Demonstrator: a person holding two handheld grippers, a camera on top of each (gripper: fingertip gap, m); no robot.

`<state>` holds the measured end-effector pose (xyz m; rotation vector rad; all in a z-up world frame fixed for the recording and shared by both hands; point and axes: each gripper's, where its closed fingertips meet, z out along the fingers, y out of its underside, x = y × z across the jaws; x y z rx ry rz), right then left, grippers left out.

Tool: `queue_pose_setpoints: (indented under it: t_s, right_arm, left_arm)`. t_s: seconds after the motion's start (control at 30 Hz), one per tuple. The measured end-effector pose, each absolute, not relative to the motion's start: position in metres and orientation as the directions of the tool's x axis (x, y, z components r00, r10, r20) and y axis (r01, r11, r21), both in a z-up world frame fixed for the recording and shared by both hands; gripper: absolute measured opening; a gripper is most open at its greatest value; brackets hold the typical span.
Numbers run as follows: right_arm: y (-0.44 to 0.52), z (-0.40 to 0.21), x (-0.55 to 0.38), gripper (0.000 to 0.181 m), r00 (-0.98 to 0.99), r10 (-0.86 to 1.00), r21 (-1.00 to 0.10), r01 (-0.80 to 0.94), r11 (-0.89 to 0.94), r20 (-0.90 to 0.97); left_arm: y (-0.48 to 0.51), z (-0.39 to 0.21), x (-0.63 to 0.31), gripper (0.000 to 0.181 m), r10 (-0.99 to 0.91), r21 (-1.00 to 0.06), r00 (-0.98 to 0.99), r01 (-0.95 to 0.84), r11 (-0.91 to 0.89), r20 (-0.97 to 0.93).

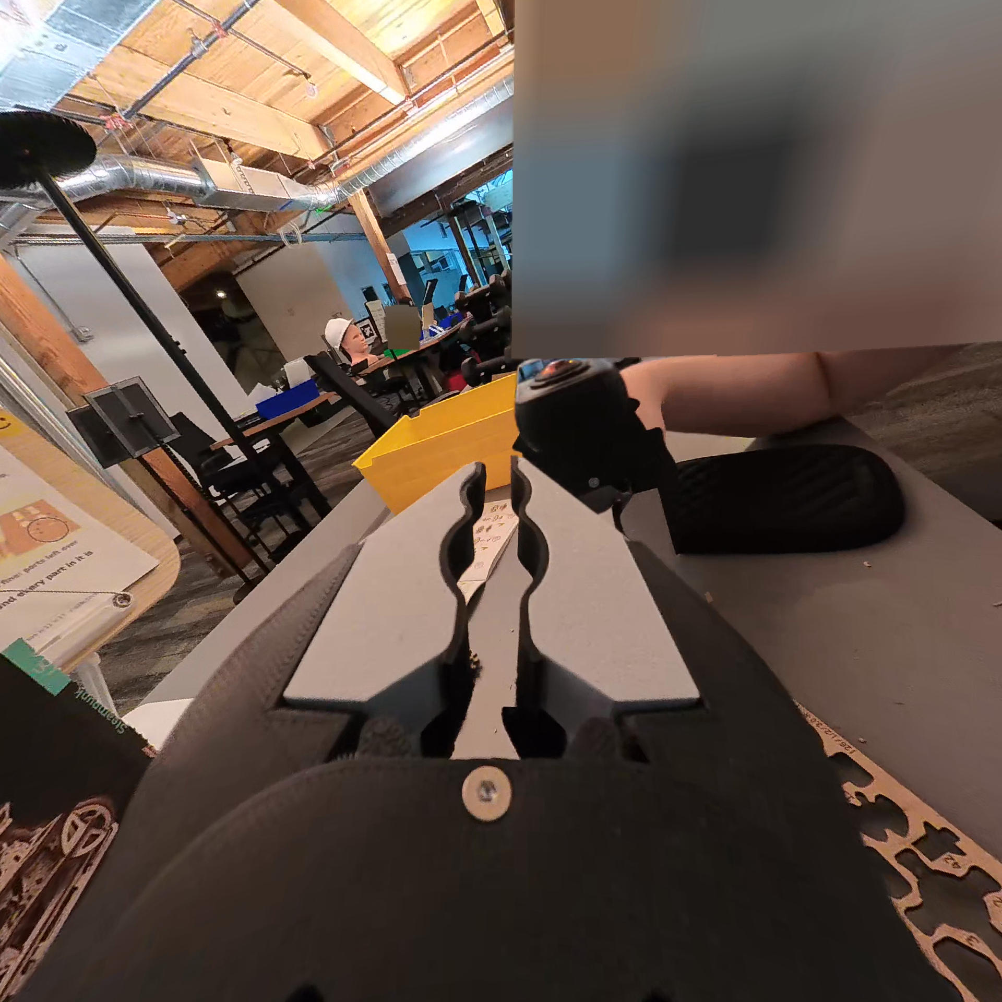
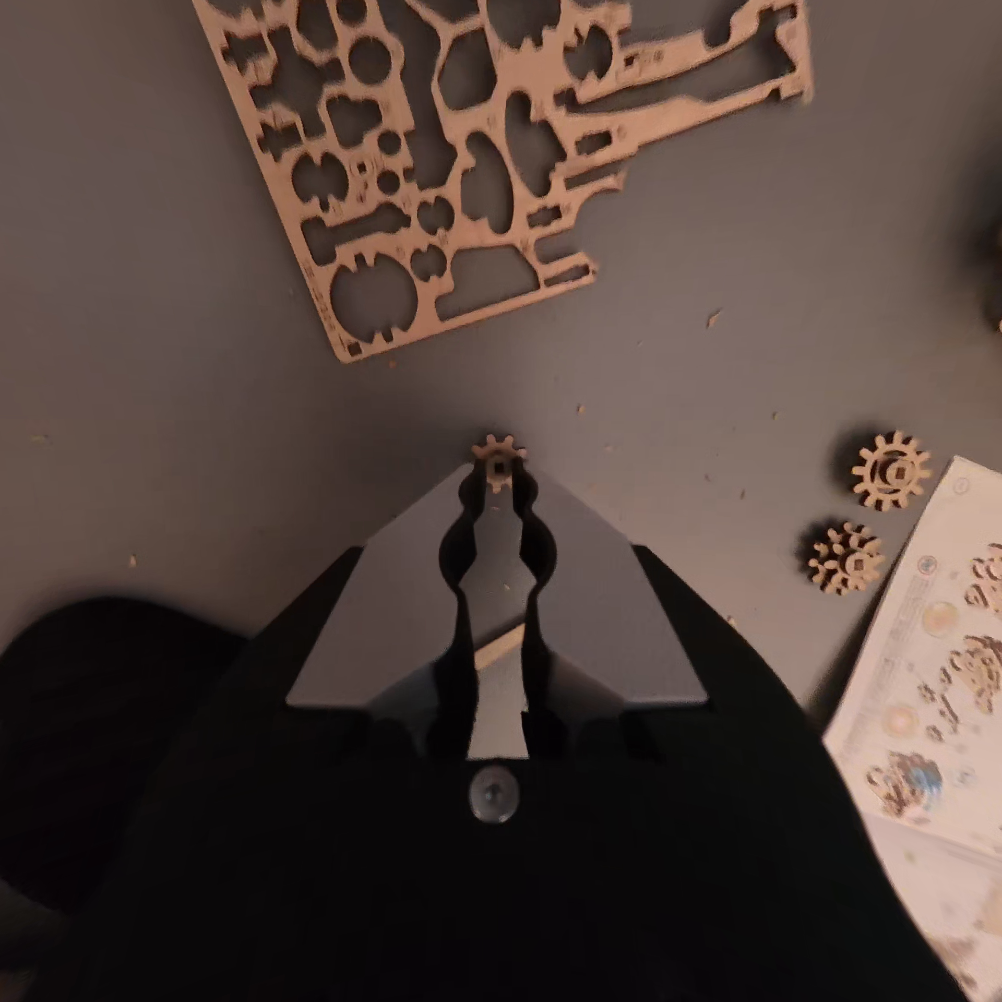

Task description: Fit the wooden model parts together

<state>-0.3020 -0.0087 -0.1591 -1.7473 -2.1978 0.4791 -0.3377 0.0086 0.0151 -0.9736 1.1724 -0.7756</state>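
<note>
The right gripper [image 2: 498, 470] pinched a small gear [image 2: 497, 460]; two bigger gears [image 2: 889, 469] lay apart beside it, unjoined. The left gripper [image 1: 498, 477] hung empty, jaws narrowly parted. Fitting looked barely started.

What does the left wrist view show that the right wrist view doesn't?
Only the left wrist view: a yellow bin, the room beyond, and the left gripper, nothing between its fingertips. Only the right wrist view: the right gripper pinching a small wooden gear, with two larger gears loose nearby. Both: the grey table, the punched-out wooden sheet and the instruction sheet.
</note>
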Motion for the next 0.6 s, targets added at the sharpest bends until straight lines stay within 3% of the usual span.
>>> queue_pose_setpoints:
  t_s: [0.03,0.2,0.33,0.6]
  right_arm:
    - [-0.009,-0.159,-0.302,0.009,-0.224,0.974,-0.402,0.888,0.221,0.041]
    - [-0.008,-0.160,-0.303,0.009,-0.222,0.973,-0.310,0.922,0.233,0.068]
    - [-0.012,-0.155,-0.303,0.009,-0.239,0.969,-0.327,0.913,0.244,0.055]
    - [0.002,-0.155,-0.291,0.009,-0.196,0.979,-0.235,0.950,0.203,0.056]
  left_arm:
    - [0.009,0.015,-0.338,0.007,-0.894,-0.918,0.231,0.003,0.396,-0.385]
    - [0.011,0.016,-0.339,0.007,-0.893,-0.919,0.241,0.010,0.393,-0.379]
    - [0.013,0.013,-0.340,0.007,-0.894,-0.922,0.244,-0.001,0.387,-0.376]
    - [0.022,0.022,-0.355,0.007,-0.887,-0.924,0.294,0.027,0.381,-0.357]
